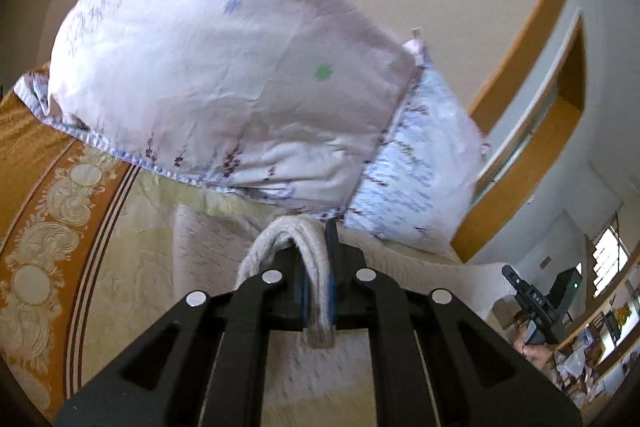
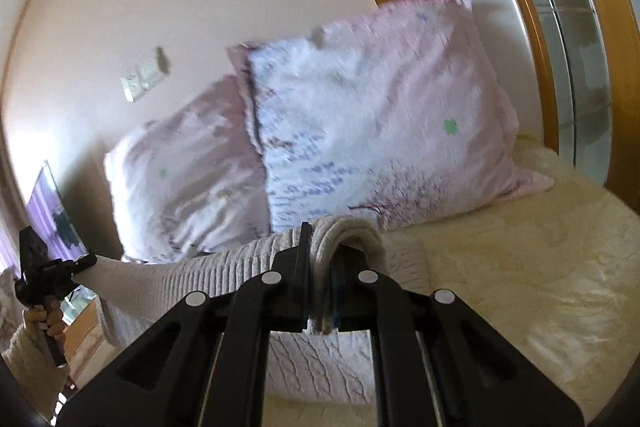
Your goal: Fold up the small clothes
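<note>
Bedroom wall and two floral pillows [image 2: 372,131] fill the upper frame, above a cream quilted bed [image 2: 520,267]. Each claw is clamped on a ribbed, off-white knit garment [image 2: 224,271] at the lower centre of its own view: the left claw [image 1: 318,291] pinches one bunched edge, the right claw [image 2: 320,287] another. In the right wrist view the knit stretches to the lower left, where the other claw holds it. Gripping two edges apart likely keeps the cloth taut and off the bed for an even fold.

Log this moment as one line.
left tongs: shut on garment | right tongs: shut on garment | garment stretched between, above bed
</note>
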